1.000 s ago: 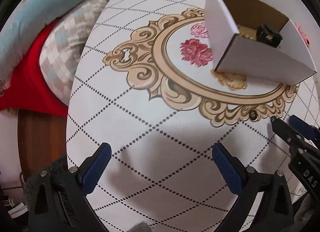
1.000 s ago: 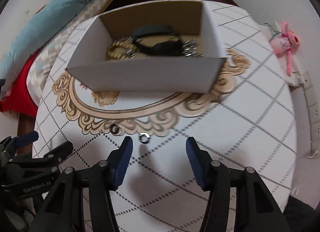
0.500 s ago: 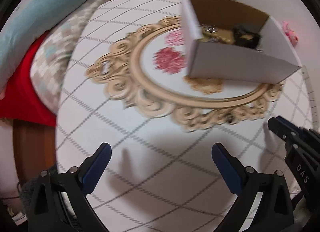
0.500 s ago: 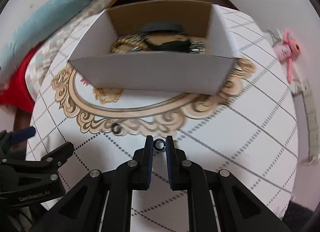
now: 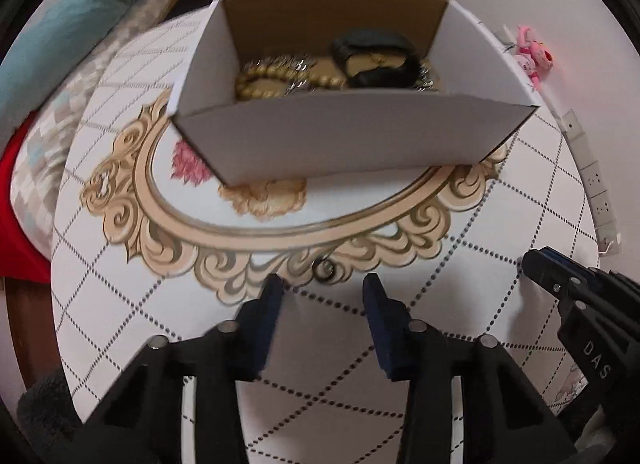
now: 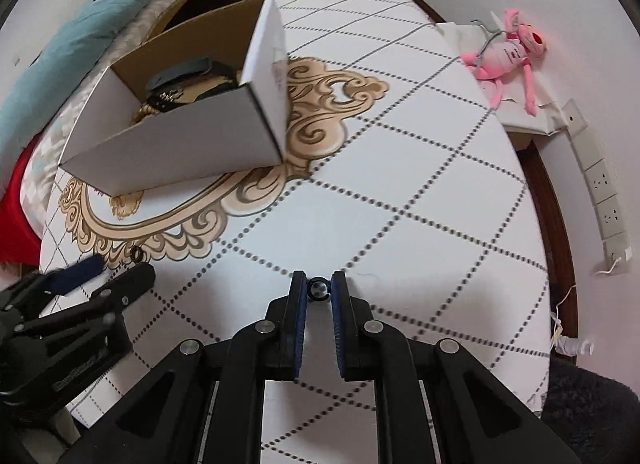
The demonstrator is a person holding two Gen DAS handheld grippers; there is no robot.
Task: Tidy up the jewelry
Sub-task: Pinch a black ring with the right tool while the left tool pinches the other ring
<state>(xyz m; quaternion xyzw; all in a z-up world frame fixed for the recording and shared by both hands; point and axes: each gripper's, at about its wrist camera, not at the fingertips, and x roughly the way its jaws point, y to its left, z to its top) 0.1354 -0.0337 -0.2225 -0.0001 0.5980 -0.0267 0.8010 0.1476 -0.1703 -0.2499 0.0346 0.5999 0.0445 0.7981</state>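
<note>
A white cardboard box (image 5: pixel 344 135) (image 6: pixel 180 147) stands on the round patterned table (image 5: pixel 160 324). It holds gold beads (image 5: pixel 264 79), a black strap piece (image 5: pixel 376 59) and chain jewelry. A dark ring (image 5: pixel 323 270) (image 6: pixel 137 254) lies on the table's gold scroll border. My left gripper (image 5: pixel 322 284) is open, its fingertips either side of and just short of that ring; it also shows in the right wrist view (image 6: pixel 108 272). My right gripper (image 6: pixel 319 290) is shut on a second small ring (image 6: pixel 319 290), held above the table. It shows in the left wrist view (image 5: pixel 536 264).
A pink plush toy (image 6: pixel 504 55) lies on a white ledge right of the table. Power strips (image 6: pixel 604 199) run along the wall at right. A bed with teal bedding (image 6: pixel 80 23) and a red cloth (image 5: pixel 16 183) is at left.
My right gripper shut on the small ring, lifted it and swung right. My left gripper moved right to the other ring and narrowed its opening around it.
</note>
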